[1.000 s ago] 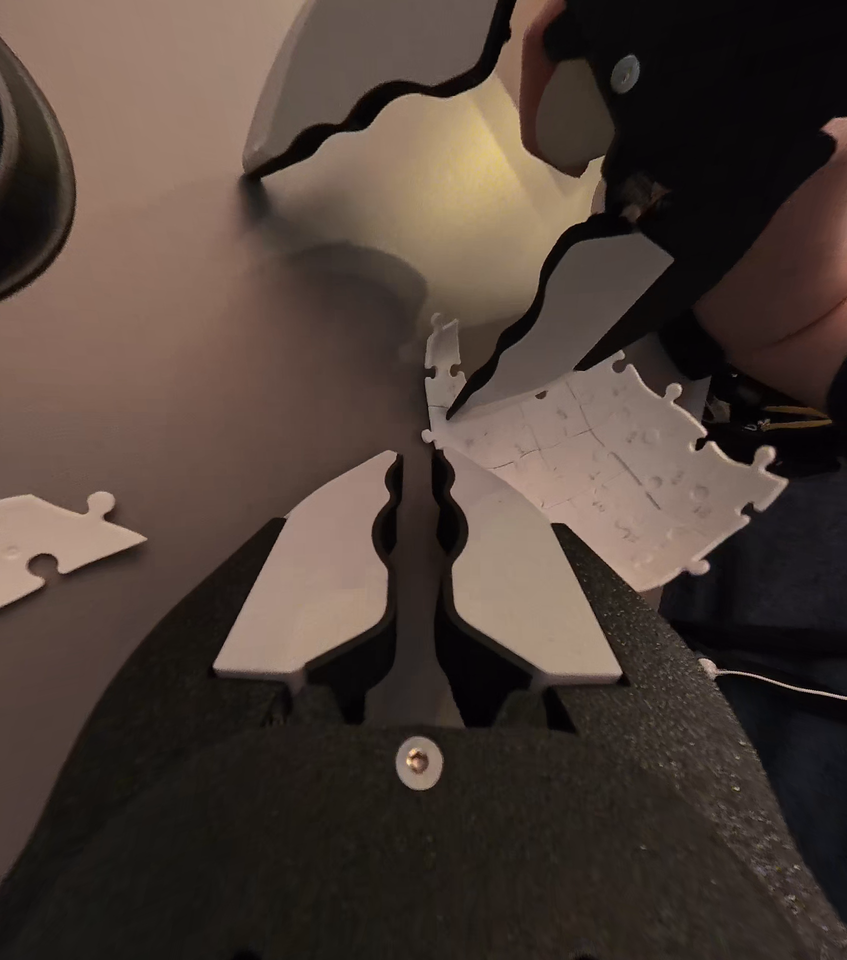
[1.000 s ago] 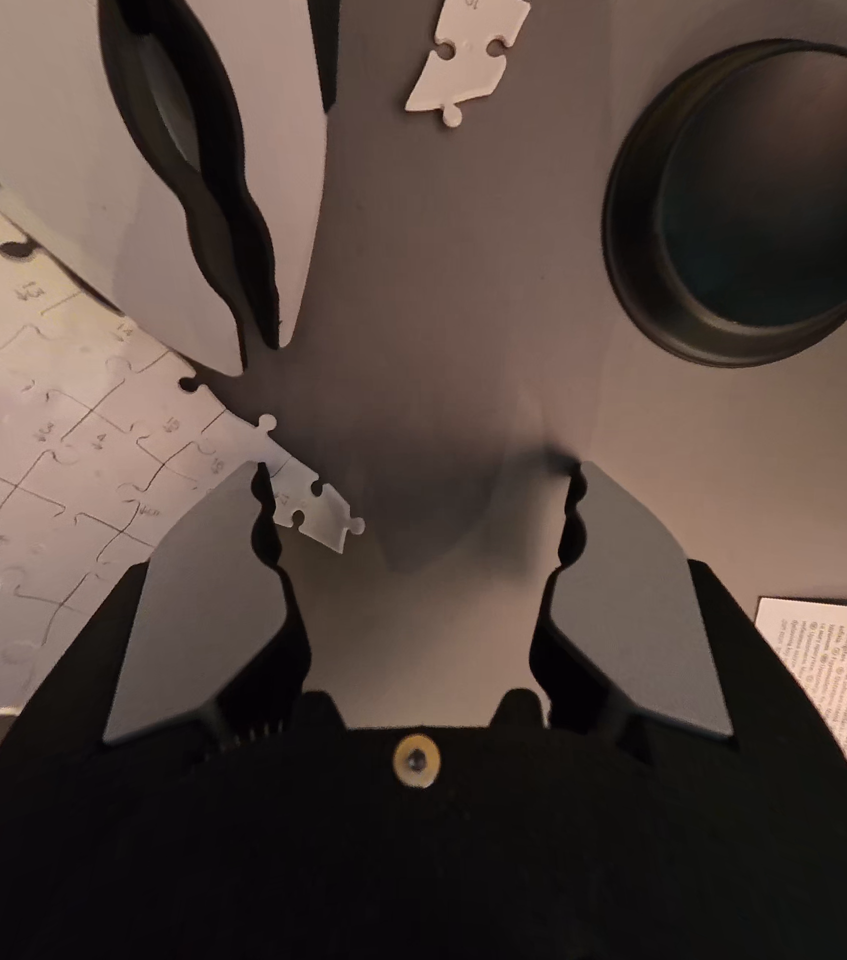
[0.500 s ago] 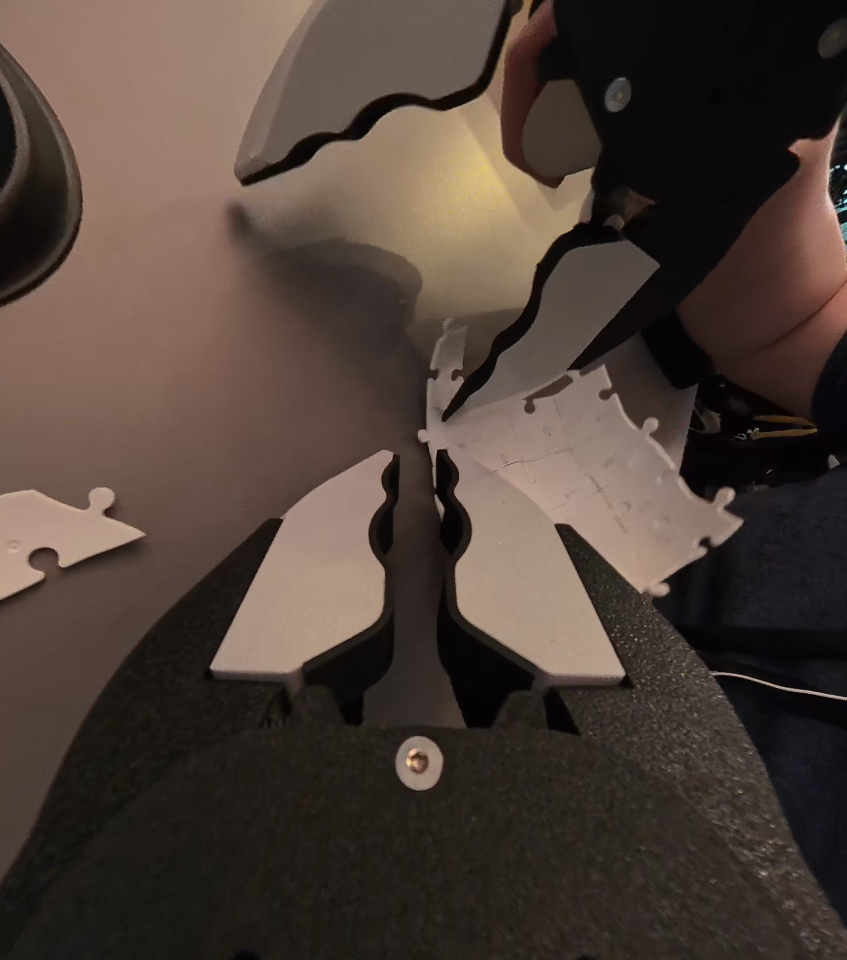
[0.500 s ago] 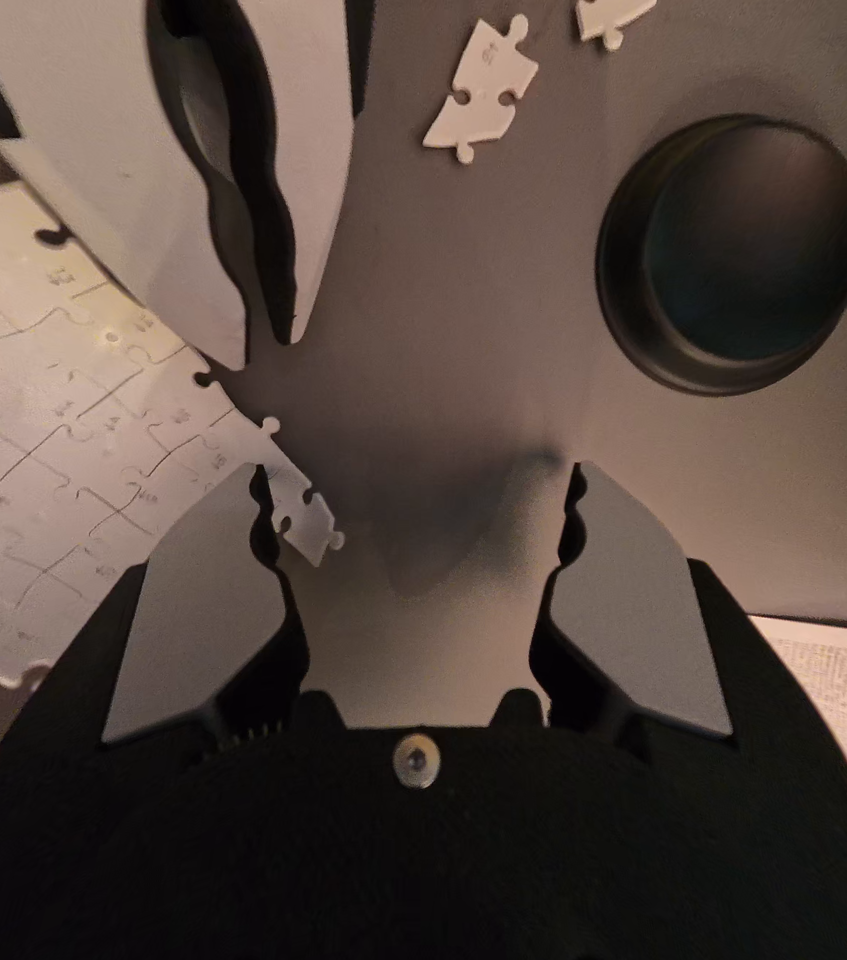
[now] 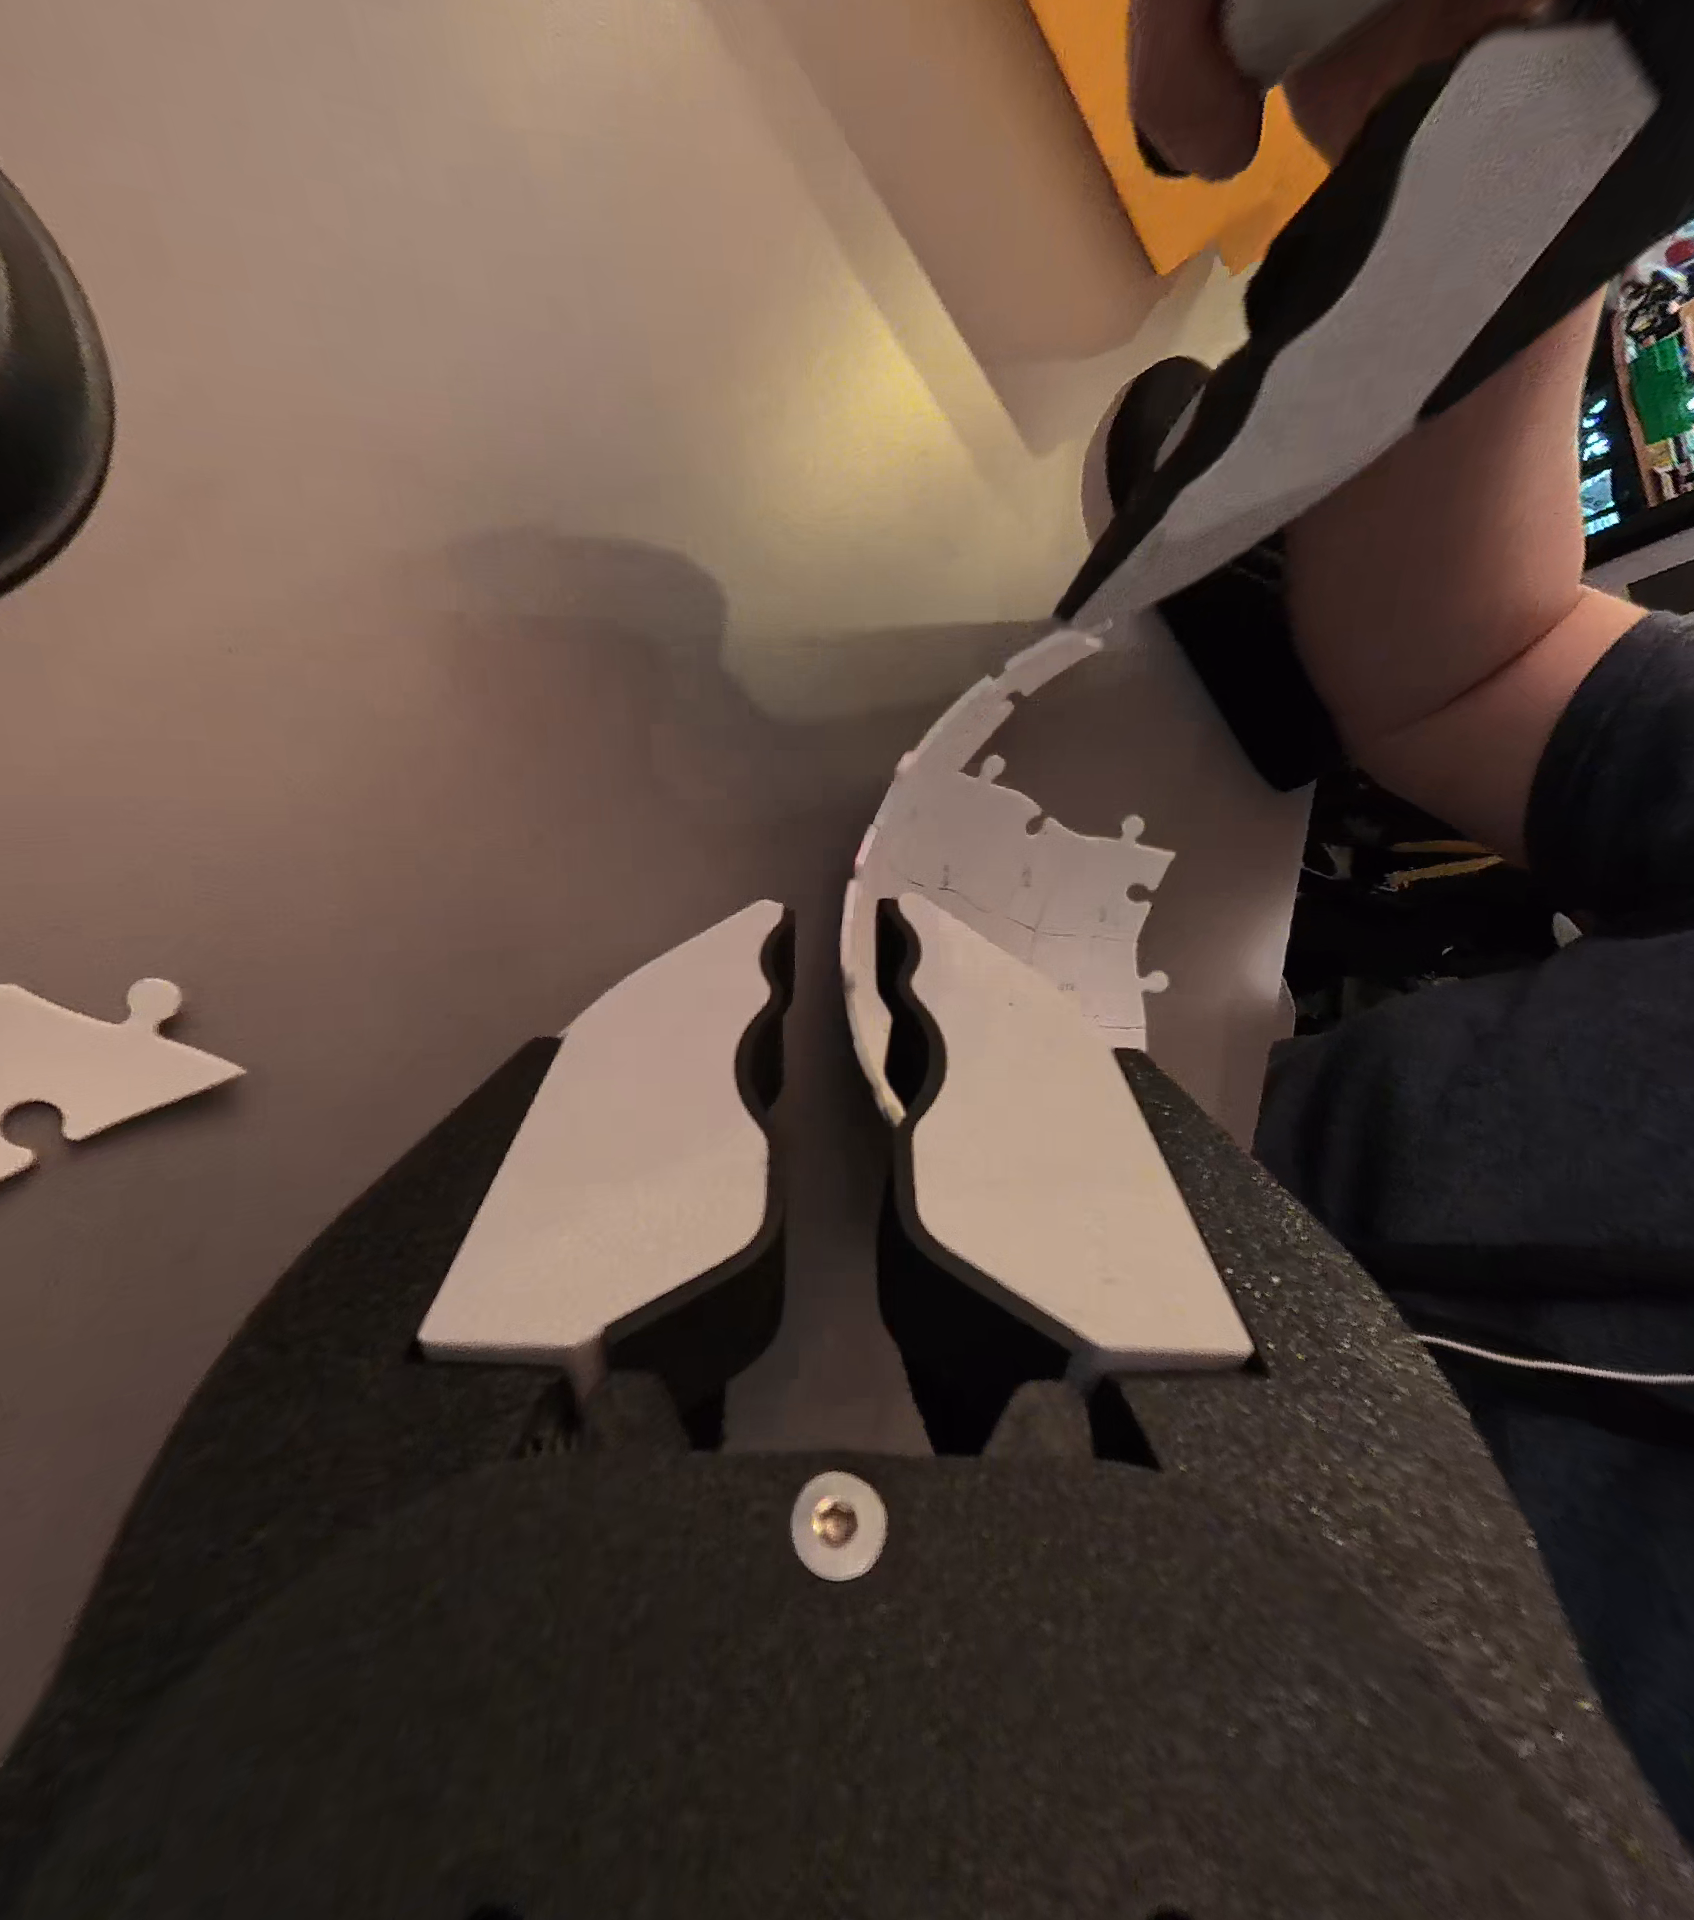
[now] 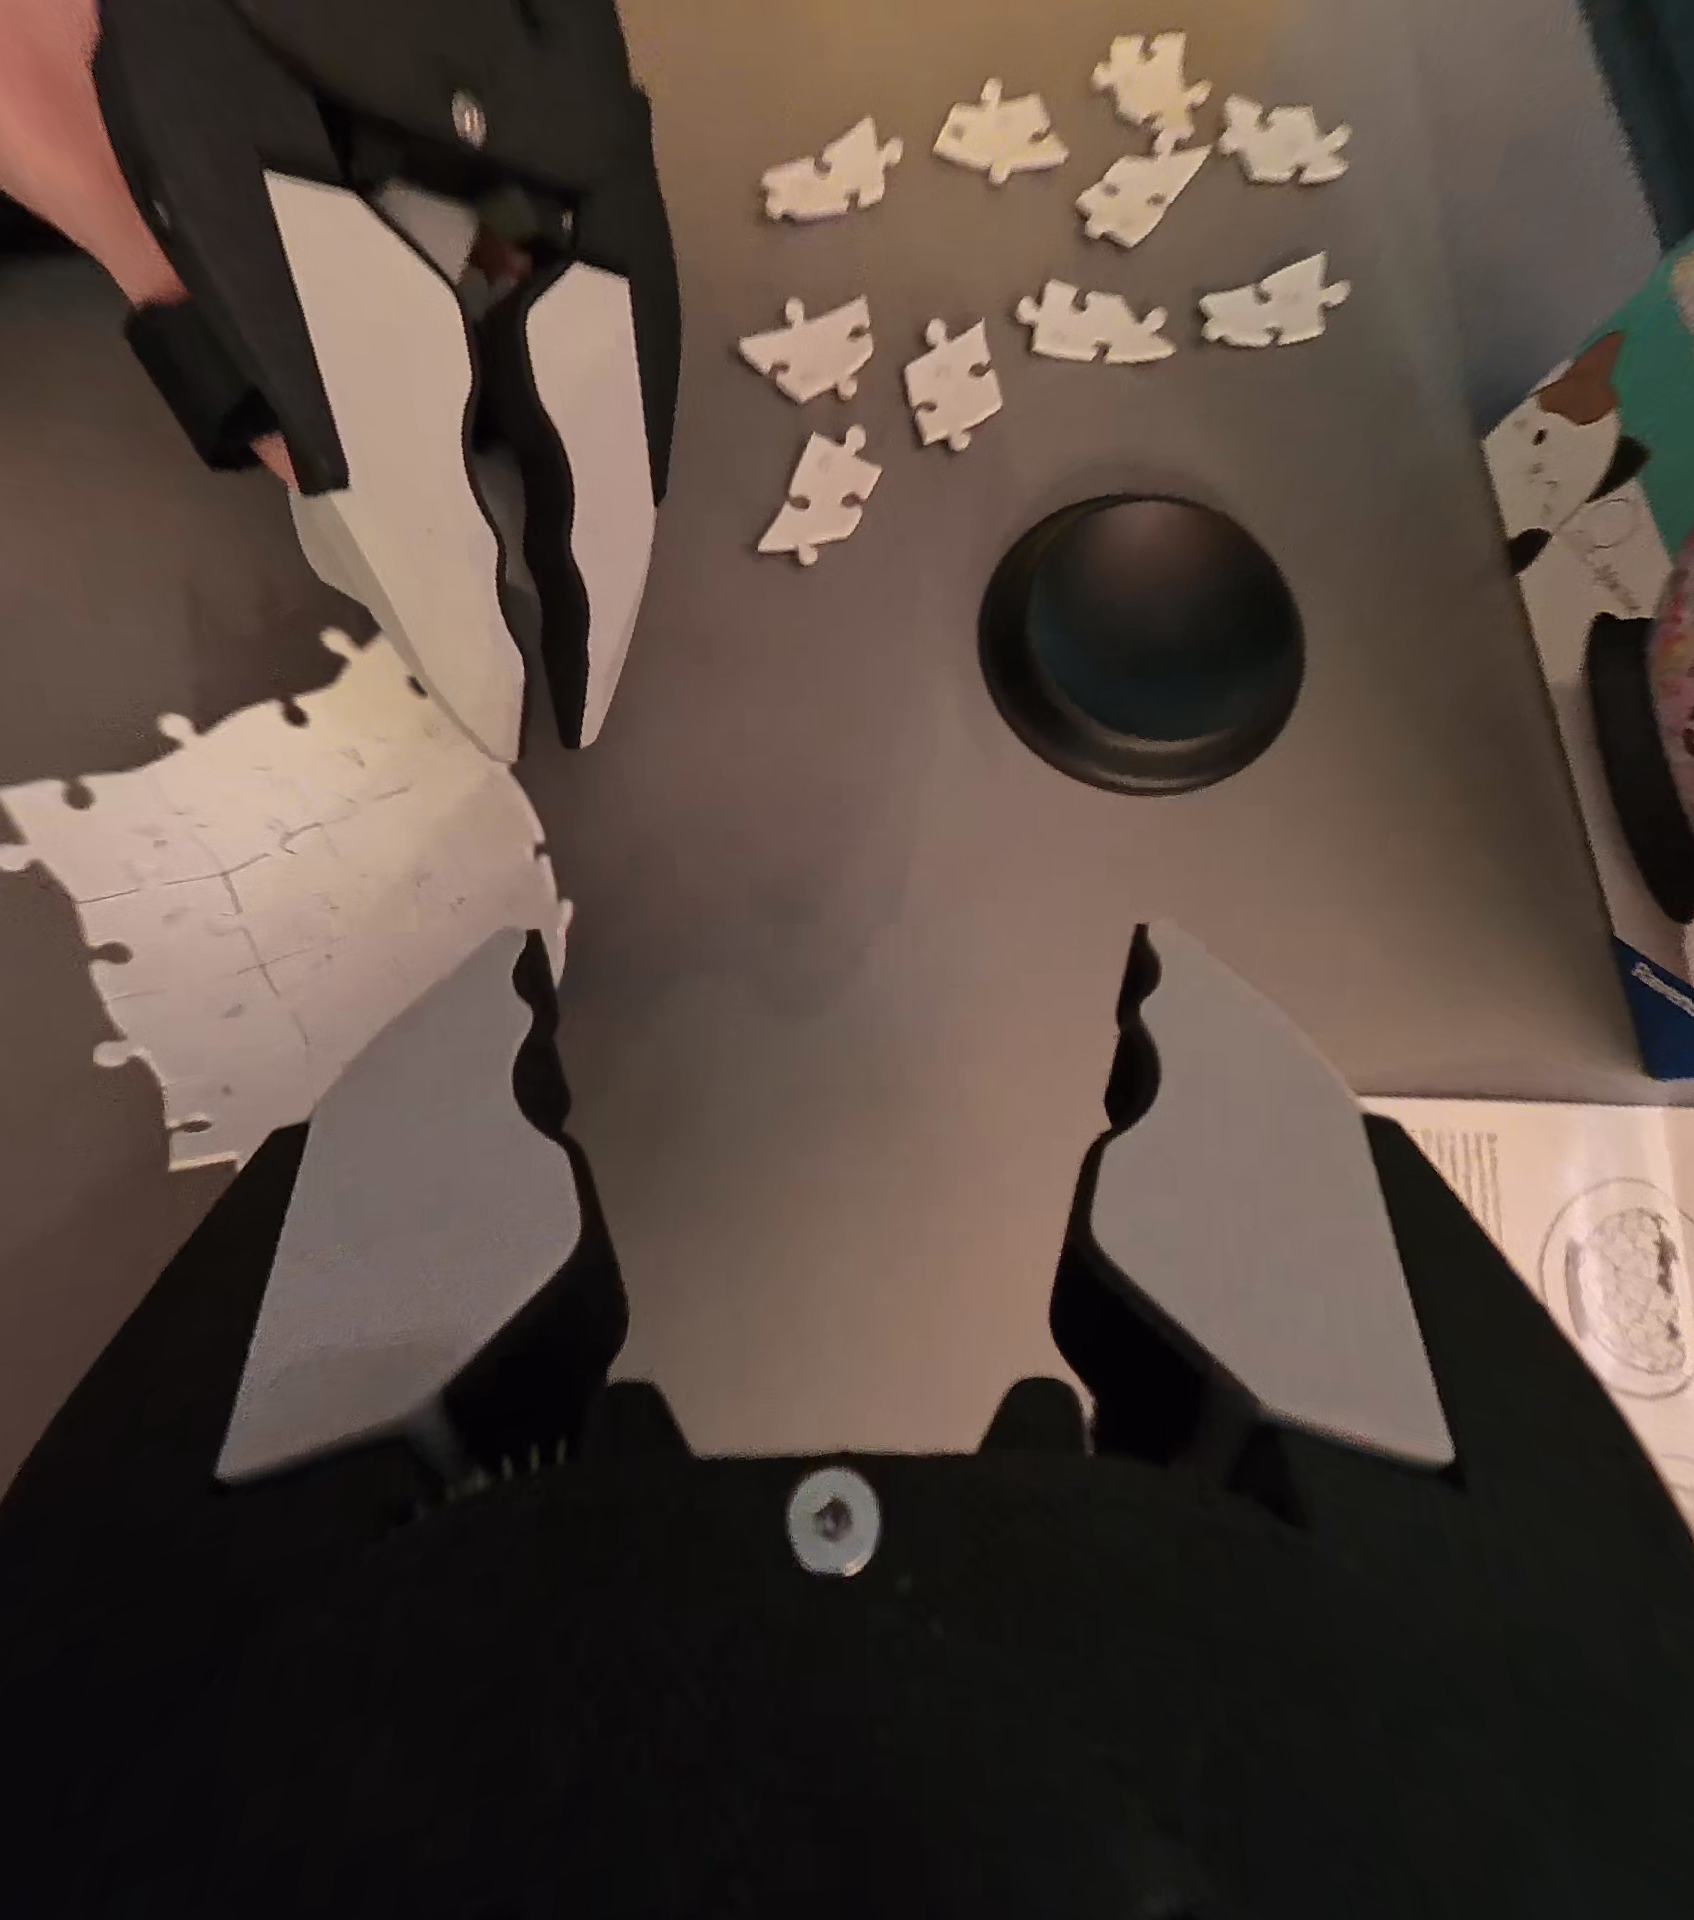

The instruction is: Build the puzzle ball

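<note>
Raised now, right gripper (image 6: 843, 940) overlooks grey table (image 6: 822, 831).

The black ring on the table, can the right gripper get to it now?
Probably yes. The right gripper is open and empty, and the black ring sits straight ahead of it with only bare table between. The left gripper is off to the side, not in the way.

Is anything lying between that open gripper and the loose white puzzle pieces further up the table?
Nothing visible does. Between the open right gripper and the loose white puzzle pieces lies bare grey table; the black round stand sits off to the right.
</note>
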The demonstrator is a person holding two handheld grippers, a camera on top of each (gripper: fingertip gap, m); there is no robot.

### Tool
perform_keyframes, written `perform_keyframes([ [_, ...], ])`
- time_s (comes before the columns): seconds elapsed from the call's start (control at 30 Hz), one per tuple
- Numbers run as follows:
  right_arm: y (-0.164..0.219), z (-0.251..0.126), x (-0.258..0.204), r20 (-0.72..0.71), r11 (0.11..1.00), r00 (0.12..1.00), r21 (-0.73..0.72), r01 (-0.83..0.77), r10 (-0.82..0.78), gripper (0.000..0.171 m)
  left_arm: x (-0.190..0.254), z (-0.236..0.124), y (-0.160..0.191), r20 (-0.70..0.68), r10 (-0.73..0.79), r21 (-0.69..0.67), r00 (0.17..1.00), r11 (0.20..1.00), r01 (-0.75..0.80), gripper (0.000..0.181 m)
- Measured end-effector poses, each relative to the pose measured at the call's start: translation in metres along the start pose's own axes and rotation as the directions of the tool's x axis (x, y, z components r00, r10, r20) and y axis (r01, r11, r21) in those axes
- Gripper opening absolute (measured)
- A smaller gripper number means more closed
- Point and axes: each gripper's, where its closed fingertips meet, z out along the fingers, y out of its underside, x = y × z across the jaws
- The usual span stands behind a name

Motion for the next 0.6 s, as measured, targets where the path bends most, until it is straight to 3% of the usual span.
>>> perform_keyframes([
  [0.13, 0.003, -0.021, 0.003, 0.016, 0.991, 0.996, 0.099, -0.091, 0.089, 0.102, 0.005, 0.002, 0.004, -0.022, -0.008, -0.024, 1.000, 1.000, 0.007, 0.014],
  [0.37, 0.014, -0.031, 0.000, 0.027, 0.976, 0.988, 0.152, -0.155, 0.152, 0.101, 0.007, 0.006, 0.018, -0.041, -0.033, -0.095, 0.999, 0.995, 0.029, 0.014],
  [0.6, 0.022, -0.032, -0.007, 0.022, 0.975, 0.986, 0.148, -0.168, 0.167, 0.101, 0.023, -0.003, 0.024, -0.108, -0.057, -0.035, 0.993, 0.998, 0.053, 0.015],
])
